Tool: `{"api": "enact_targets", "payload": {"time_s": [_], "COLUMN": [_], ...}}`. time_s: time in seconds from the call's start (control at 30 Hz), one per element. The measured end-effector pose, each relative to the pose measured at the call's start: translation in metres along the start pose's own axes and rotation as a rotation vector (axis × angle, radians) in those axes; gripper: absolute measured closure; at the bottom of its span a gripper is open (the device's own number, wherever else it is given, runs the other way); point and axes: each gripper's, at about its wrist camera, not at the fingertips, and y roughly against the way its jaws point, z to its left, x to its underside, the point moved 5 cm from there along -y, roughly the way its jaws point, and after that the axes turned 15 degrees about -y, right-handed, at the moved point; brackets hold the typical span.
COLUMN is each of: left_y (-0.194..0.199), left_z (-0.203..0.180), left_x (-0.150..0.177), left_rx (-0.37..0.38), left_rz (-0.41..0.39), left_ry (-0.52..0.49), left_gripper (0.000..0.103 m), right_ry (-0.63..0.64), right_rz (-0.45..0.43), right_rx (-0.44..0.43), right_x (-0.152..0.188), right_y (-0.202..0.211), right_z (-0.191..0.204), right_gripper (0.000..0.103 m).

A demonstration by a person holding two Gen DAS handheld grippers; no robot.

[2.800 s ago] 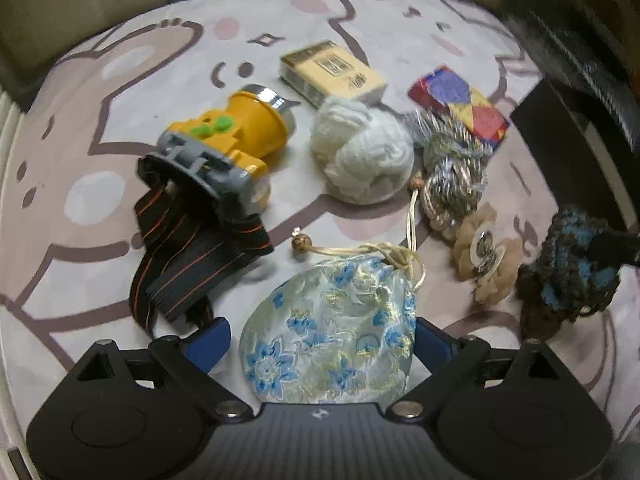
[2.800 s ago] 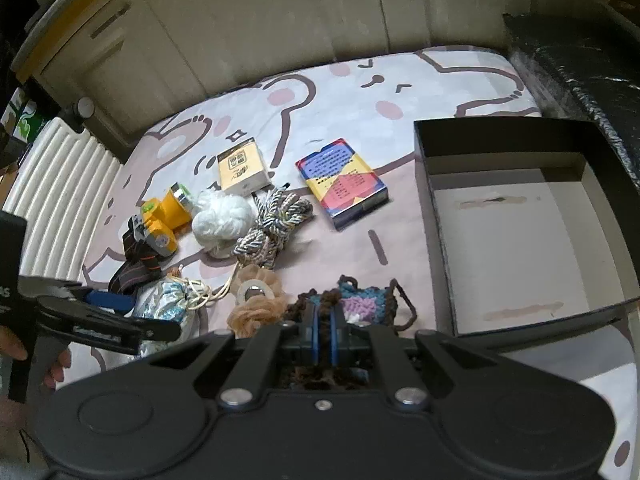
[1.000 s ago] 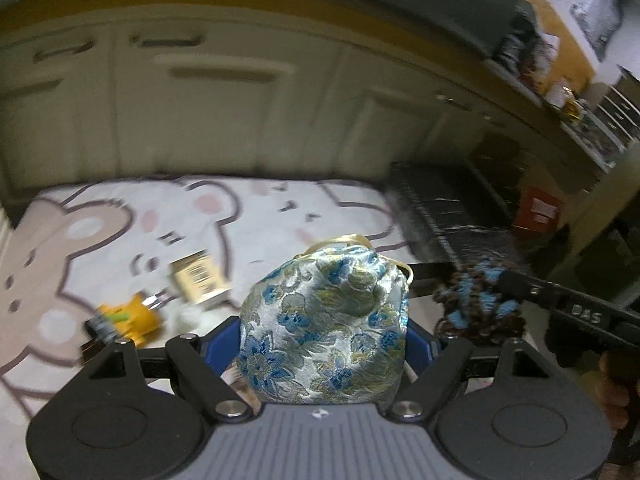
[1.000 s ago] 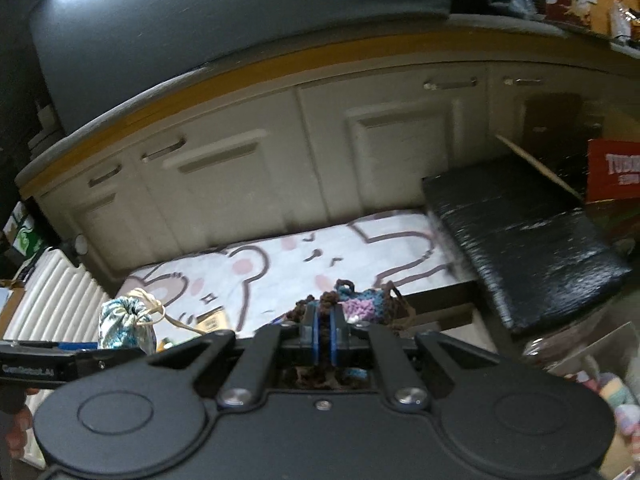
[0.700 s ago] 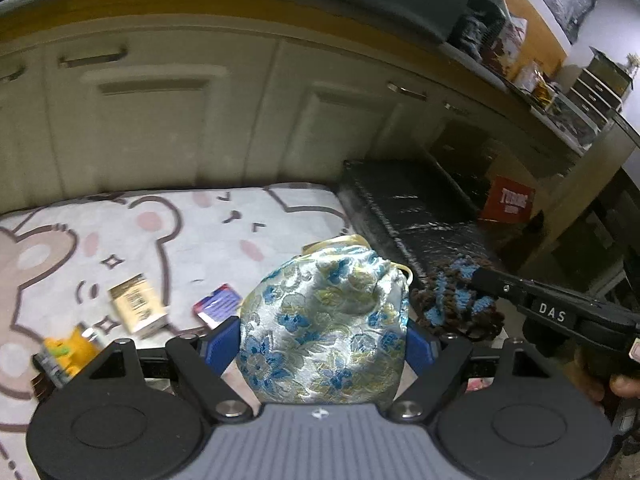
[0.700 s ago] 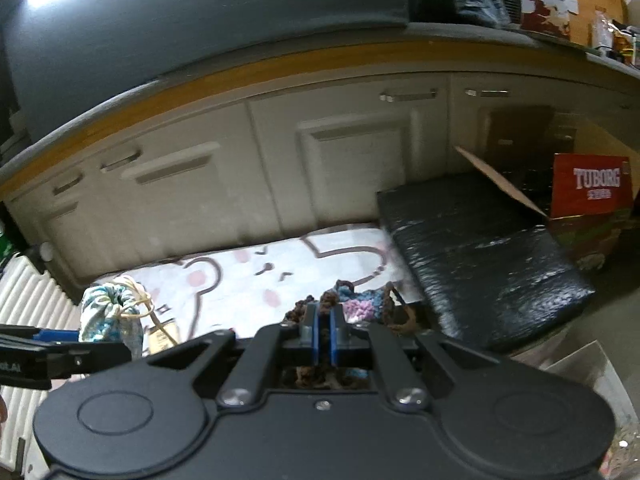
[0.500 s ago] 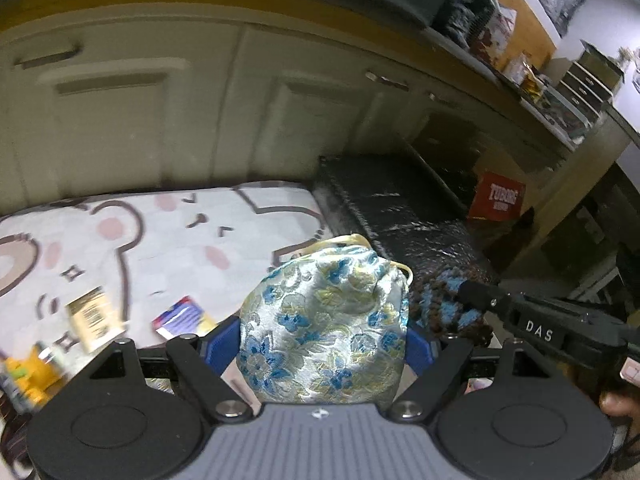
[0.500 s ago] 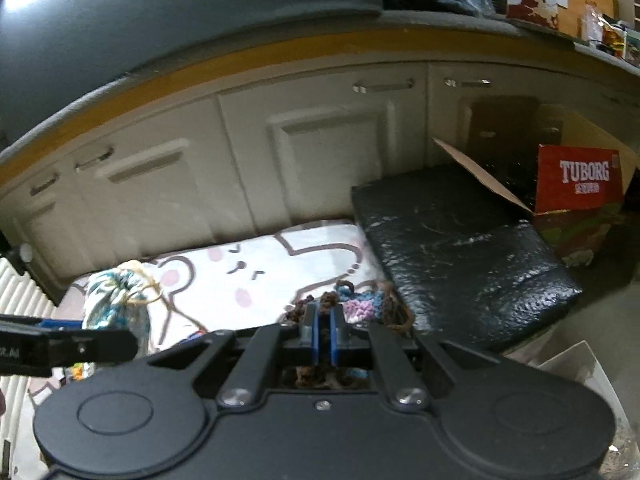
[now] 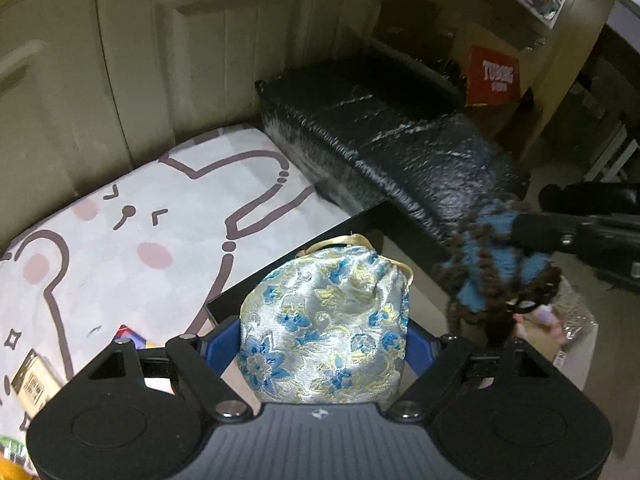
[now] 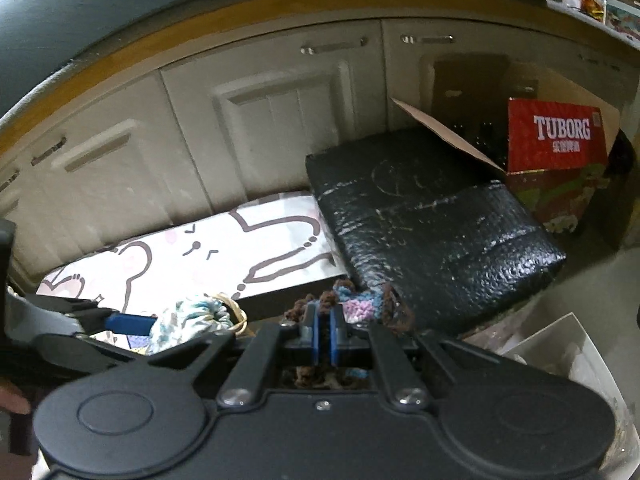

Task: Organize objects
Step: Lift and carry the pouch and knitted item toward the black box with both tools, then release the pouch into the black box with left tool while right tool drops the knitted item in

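My left gripper (image 9: 323, 344) is shut on a silver-blue floral drawstring pouch (image 9: 324, 320) and holds it in the air over the near corner of the black box (image 9: 280, 276). The pouch also shows in the right wrist view (image 10: 192, 320). My right gripper (image 10: 327, 334) is shut on a brown, blue and pink crochet pouch (image 10: 356, 304), also lifted; the crochet pouch shows at the right of the left wrist view (image 9: 496, 272).
A bear-print mat (image 9: 132, 232) lies below, with a yellow card box (image 9: 32, 380) and a colourful box (image 9: 130, 336) on it. A black foam block (image 10: 432, 220) lies right of the mat, a red Tuborg carton (image 10: 560, 140) behind it. Cream cabinets (image 10: 260, 120) stand at the back.
Both grippers have lifted their pouches off the mat and swung right, toward the black box and foam block. The mat's items have slid to the left edge of the left view.
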Motion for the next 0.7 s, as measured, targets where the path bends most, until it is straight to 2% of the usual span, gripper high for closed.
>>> {"api": "enact_targets", "payload": {"time_s": [0.1, 0.23, 0.47, 0.7], "left_y": [-0.007, -0.002, 0.02, 0.037], "left_z": [0.007, 0.017, 0.03, 0.035], "left_x": [0.0, 0.001, 0.01, 0.025], "left_rx": [-0.033, -0.036, -0.067, -0.042], "left_rz": [-0.016, -0.028, -0.021, -0.013], "left_ry": [0.029, 0.068, 0.067, 0.065], "left_gripper": [0.007, 0.007, 0.006, 0.005], "right_ry": [0.005, 0.005, -0.014, -0.037], "right_rz": [0.006, 0.013, 0.049, 0.095], "right_rx": [0.0, -0.017, -0.074, -0.137], "right_x": [-0.001, -0.003, 0.0, 0.005], "right_y": [-0.005, -0.01, -0.027, -0.052], "right_z": [0.002, 0.007, 0.027, 0.058], "right_gripper": [0.097, 0.097, 0.097, 0.097]}}
